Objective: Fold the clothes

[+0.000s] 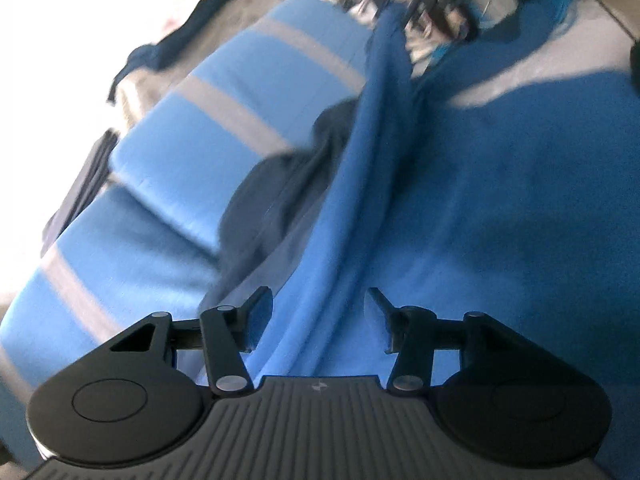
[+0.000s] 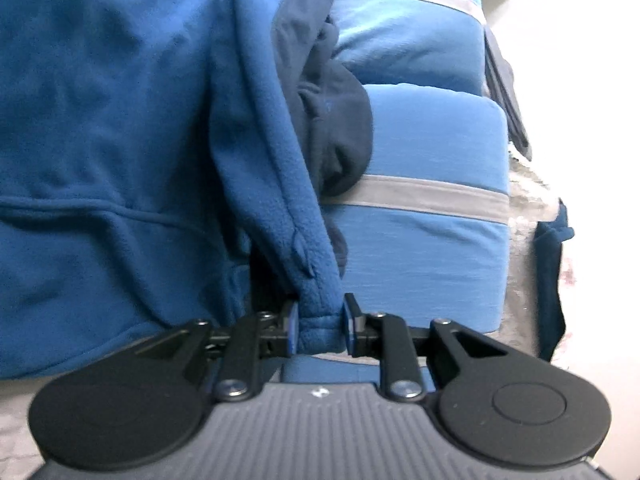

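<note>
Only right wrist view shows right tool [image 2: 318, 322] pinching fleece sleeve [image 2: 276, 184].

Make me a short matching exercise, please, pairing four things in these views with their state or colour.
Things:
1. left gripper
2. right gripper
3. blue fleece jacket
4. folded stack

States:
A. light blue with grey stripes
B. shut on a fleece edge
C. open, nothing between the fingers
D. deep blue, spread out and rumpled

Pairs: 1-C, 2-B, 3-D, 4-A
</note>
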The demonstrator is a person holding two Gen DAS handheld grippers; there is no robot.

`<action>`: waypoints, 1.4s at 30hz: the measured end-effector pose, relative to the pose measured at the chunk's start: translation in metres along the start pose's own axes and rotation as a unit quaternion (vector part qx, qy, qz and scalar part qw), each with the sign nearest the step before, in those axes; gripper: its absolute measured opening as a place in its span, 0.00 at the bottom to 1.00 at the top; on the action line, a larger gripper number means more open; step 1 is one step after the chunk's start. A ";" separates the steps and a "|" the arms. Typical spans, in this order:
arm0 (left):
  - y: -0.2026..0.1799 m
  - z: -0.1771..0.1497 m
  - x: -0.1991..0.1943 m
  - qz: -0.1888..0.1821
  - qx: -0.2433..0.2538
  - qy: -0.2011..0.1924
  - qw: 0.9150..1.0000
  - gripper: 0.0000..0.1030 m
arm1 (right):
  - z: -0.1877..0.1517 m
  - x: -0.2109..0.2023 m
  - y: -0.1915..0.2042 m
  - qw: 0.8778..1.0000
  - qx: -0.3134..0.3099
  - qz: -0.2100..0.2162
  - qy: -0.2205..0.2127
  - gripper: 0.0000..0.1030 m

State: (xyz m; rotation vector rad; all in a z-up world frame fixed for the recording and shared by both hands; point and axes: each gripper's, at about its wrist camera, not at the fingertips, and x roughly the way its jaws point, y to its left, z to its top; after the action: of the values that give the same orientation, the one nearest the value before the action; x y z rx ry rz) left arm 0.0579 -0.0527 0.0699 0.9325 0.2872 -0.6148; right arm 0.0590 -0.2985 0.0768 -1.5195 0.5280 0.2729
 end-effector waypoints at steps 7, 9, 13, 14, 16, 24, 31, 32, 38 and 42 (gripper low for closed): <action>-0.034 0.036 0.042 -0.002 0.003 -0.016 1.000 0.48 | -0.003 -0.018 0.003 0.999 0.027 0.022 -0.004 0.21; -0.037 0.037 0.051 -0.006 -0.002 -0.012 1.000 0.48 | -0.004 -0.022 0.005 0.999 0.031 0.023 -0.008 0.21; -0.037 0.037 0.057 0.008 -0.005 -0.016 1.000 0.48 | -0.004 -0.024 0.005 0.999 0.030 0.025 -0.013 0.21; -0.037 0.038 0.056 0.009 -0.005 -0.018 1.000 0.48 | -0.004 -0.025 0.005 0.999 0.029 0.025 -0.014 0.21; -0.035 0.039 0.054 0.011 -0.006 -0.021 1.000 0.48 | -0.004 -0.024 0.005 0.999 0.029 0.024 -0.017 0.21; -0.036 0.042 0.077 0.015 0.008 0.006 1.000 0.35 | -0.004 -0.024 0.004 0.999 0.037 0.026 -0.023 0.21; -0.045 0.040 0.087 0.016 0.030 0.023 0.999 0.29 | -0.002 -0.023 0.003 0.998 0.039 0.027 -0.028 0.21; -0.047 0.040 0.088 0.019 0.033 0.025 0.999 0.22 | -0.002 -0.023 0.003 0.998 0.039 0.027 -0.028 0.21; -0.035 0.036 0.071 0.008 0.029 0.021 0.999 0.09 | -0.006 -0.016 0.013 0.999 0.034 0.029 -0.023 0.21; -0.019 0.036 0.051 -0.007 0.014 0.016 1.000 0.09 | -0.006 -0.009 0.036 0.998 0.035 0.050 -0.018 0.21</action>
State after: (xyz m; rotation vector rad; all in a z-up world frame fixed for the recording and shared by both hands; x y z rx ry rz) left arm 0.0858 -0.1092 0.0534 0.9678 0.3150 -0.6192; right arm 0.0330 -0.3013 0.0503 -1.4198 0.5806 0.3545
